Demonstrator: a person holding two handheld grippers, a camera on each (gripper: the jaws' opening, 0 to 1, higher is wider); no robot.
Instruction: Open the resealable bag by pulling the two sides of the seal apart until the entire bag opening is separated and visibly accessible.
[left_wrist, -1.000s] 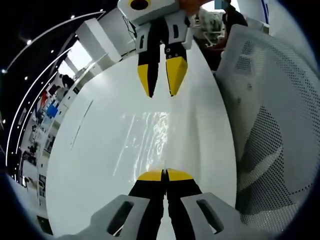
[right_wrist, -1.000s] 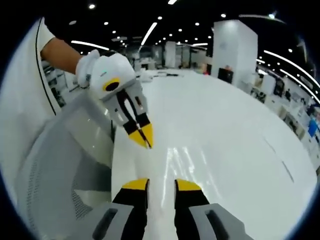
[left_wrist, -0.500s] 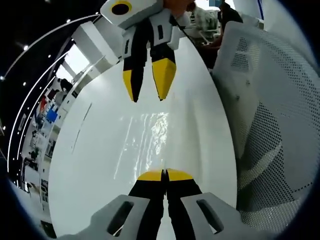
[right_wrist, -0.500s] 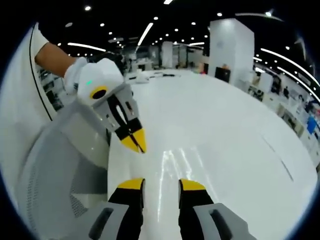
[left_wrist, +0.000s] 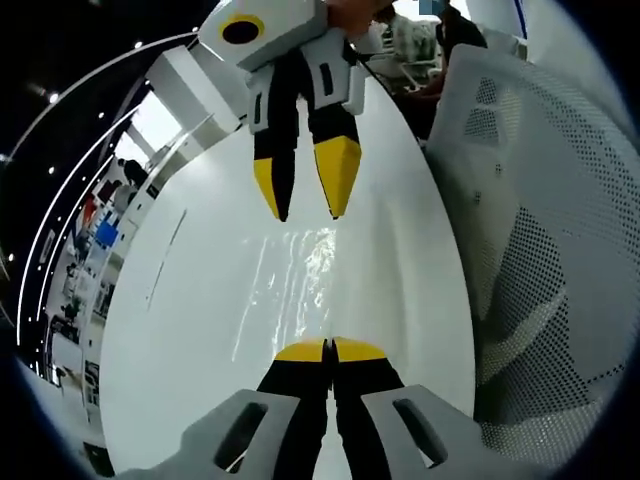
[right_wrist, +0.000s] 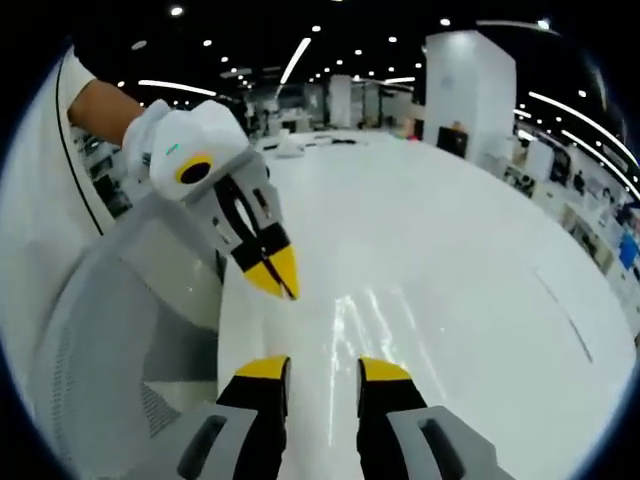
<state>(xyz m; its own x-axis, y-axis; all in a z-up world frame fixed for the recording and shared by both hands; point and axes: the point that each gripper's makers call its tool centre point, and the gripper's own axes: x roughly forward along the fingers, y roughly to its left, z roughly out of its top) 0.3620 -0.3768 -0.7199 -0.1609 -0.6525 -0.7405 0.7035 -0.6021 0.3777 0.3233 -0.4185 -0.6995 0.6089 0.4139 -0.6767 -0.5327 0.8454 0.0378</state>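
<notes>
Clear bag (left_wrist: 295, 275), flat and glossy on table (left_wrist: 190, 330).

Bright; table (left_wrist: 200, 330) glare; warped edges

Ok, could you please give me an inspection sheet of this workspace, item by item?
Surface: white table, glossy, bare where visible.
Job's things: clear bag lying flat, visible mainly by glints; seal state cannot be told.
Clutter: nothing seen.
Grippers: left gripper shut at the bag's near edge, grip on it unclear; right gripper open, above the bag's far side.
Cables: nothing seen.
Surroundings: white mesh chair beside the table; large hall with ceiling lights and a white pillar.
</notes>
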